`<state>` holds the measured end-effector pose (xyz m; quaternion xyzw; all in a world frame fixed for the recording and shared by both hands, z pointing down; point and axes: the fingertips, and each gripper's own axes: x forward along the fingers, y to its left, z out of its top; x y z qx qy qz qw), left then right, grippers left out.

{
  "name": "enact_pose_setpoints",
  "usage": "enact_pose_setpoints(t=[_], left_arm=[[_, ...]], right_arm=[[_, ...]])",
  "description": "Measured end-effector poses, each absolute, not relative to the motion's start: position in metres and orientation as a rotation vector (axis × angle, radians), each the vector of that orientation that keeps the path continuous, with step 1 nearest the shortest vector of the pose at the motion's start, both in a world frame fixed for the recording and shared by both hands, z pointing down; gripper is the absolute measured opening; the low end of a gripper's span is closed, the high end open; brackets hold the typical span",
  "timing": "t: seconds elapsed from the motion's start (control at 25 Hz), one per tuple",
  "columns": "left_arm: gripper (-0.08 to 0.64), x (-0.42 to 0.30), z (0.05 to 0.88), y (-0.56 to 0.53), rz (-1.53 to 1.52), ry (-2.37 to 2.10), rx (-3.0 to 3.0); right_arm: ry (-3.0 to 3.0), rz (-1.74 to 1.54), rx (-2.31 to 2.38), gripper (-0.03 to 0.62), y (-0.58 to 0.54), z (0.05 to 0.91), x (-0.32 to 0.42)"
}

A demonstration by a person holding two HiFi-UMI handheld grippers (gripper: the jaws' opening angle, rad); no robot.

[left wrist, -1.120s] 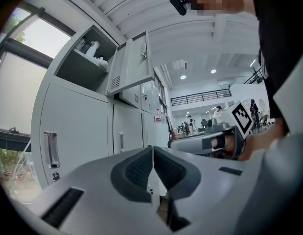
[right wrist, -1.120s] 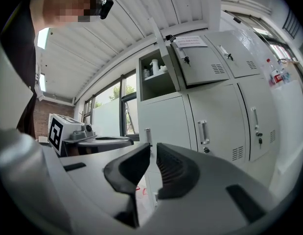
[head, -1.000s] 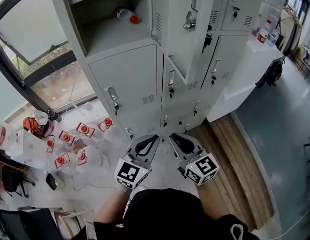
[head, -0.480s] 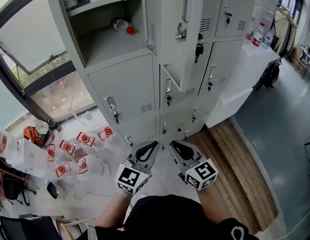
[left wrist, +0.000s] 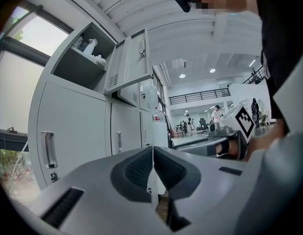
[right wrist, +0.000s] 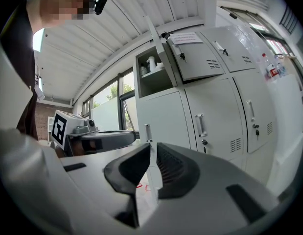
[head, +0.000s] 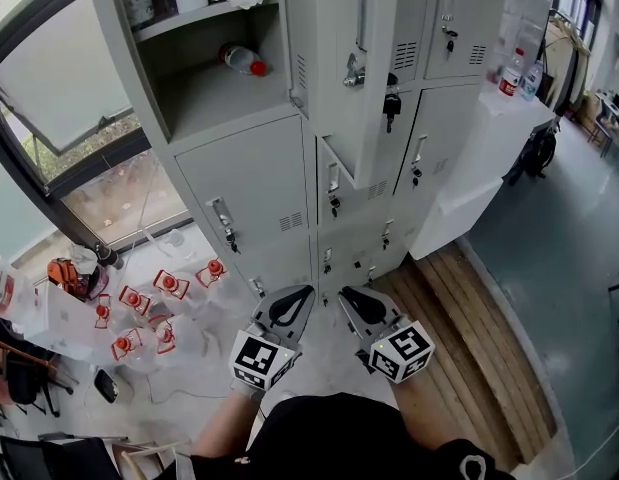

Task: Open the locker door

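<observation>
Jaws empty: left gripper (left wrist: 152, 148) closed, right gripper (right wrist: 153, 149) open just a crack.
Locker door (head: 364, 118) stands open, far side.

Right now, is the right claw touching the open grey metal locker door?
Apart. The head view shows the right claw down near the person, with floor between it and the open grey metal locker door.
</observation>
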<state>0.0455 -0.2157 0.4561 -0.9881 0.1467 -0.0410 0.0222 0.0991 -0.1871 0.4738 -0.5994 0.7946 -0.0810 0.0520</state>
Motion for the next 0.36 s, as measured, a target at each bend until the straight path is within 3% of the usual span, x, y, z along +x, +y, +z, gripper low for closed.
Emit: enact_pose_setpoints(t=[0.36], left_arm=[[0.025, 0.0487, 0.4637, -0.2139, -0.171, 0.452, -3.063]], right_arm=[[2.413, -0.238, -1.835, 0.057, -0.1832, 0.4752, 0.1022]])
